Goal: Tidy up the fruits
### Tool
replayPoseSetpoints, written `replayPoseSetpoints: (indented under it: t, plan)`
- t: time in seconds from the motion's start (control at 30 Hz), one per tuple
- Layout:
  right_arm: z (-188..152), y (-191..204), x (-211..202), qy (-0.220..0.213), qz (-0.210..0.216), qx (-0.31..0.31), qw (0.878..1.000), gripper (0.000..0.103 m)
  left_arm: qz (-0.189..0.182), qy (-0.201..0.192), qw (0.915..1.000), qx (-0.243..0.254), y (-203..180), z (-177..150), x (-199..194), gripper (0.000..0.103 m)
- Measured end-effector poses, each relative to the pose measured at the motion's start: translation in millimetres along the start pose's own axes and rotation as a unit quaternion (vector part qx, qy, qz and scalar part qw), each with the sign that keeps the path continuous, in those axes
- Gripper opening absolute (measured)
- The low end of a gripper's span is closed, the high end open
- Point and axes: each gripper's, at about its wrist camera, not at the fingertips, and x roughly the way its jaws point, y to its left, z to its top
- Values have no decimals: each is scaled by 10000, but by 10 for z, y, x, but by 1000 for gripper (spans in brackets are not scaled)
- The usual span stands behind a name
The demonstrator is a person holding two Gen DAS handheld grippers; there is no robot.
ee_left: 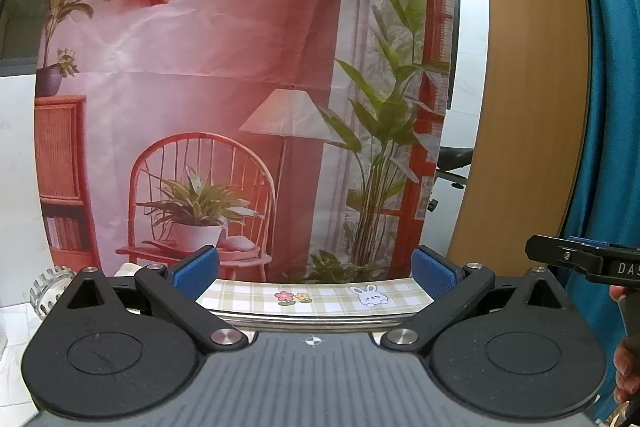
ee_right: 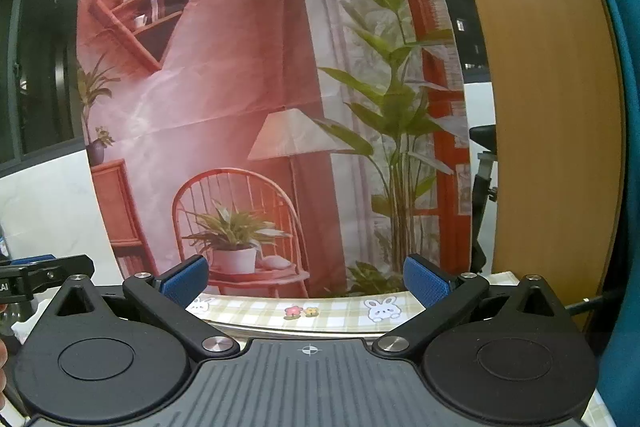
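No fruit shows in either view. My left gripper (ee_left: 316,273) is open and empty, its blue pads wide apart, held level above the far edge of a table with a checked cloth (ee_left: 320,297) printed with flowers and a rabbit. My right gripper (ee_right: 306,277) is open and empty too, above the same cloth (ee_right: 312,309). Each gripper shows at the edge of the other's view: the right one (ee_left: 576,259) at the right, the left one (ee_right: 40,275) at the left.
A printed backdrop (ee_left: 240,87) of a red room with a chair, a lamp and plants hangs right behind the table. A wooden panel (ee_left: 532,87) and a blue curtain (ee_left: 612,107) stand to the right. A white slotted object (ee_left: 48,287) sits at lower left.
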Motion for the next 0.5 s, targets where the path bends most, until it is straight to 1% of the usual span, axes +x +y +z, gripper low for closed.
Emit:
replayPoseSetpoints:
  t: [0.5]
  plan:
    - [-3,-23,5,0,-30,-1,10000,103,-14,36,10000,58,3,30,19,103]
